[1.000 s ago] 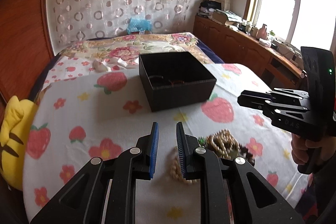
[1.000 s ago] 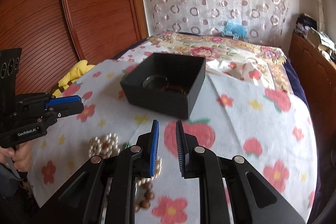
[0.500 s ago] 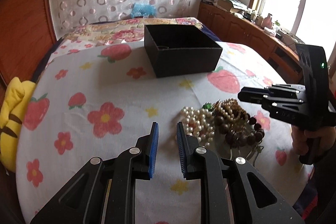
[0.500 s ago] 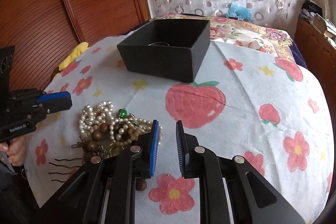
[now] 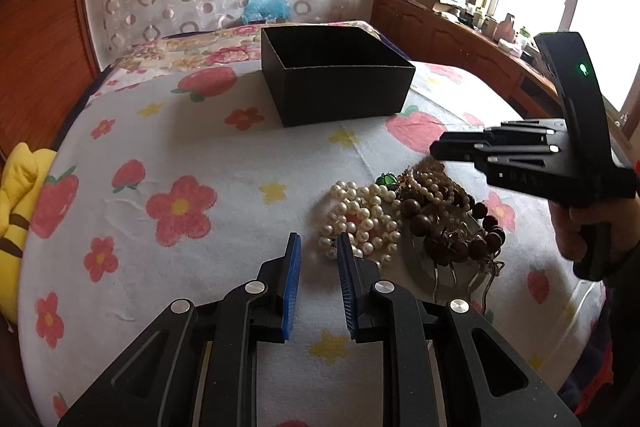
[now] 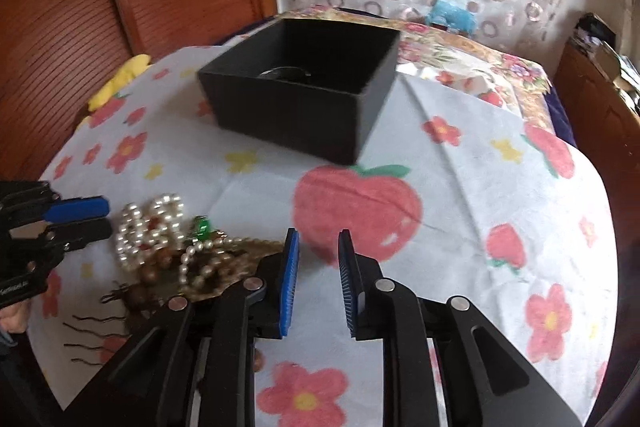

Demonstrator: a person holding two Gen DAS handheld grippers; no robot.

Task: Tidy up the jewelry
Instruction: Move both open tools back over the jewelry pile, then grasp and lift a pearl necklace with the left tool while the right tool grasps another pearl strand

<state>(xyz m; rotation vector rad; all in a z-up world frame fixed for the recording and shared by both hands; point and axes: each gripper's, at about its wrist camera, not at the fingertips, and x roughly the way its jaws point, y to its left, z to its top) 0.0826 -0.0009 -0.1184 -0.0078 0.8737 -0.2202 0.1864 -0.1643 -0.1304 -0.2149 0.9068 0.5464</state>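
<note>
The tangled heap of white pearl and brown wooden bead strands [image 5: 404,215], limp and snag-prone, lies on the flowered bedspread [image 5: 192,163] before the black open box [image 5: 336,83]; left tool [image 5: 318,247] narrowly parted and empty, right tool [image 6: 318,247] opening, empty, best pinching one loose pearl loop

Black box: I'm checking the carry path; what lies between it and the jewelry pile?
Only bare flowered cloth between black box and jewelry pile, in both wrist views.

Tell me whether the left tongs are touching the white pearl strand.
Cannot tell. In the left wrist view the left tongs hold nothing, but one fingertip overlaps the white pearl strand; the right wrist view shows a gap, without height.
</note>
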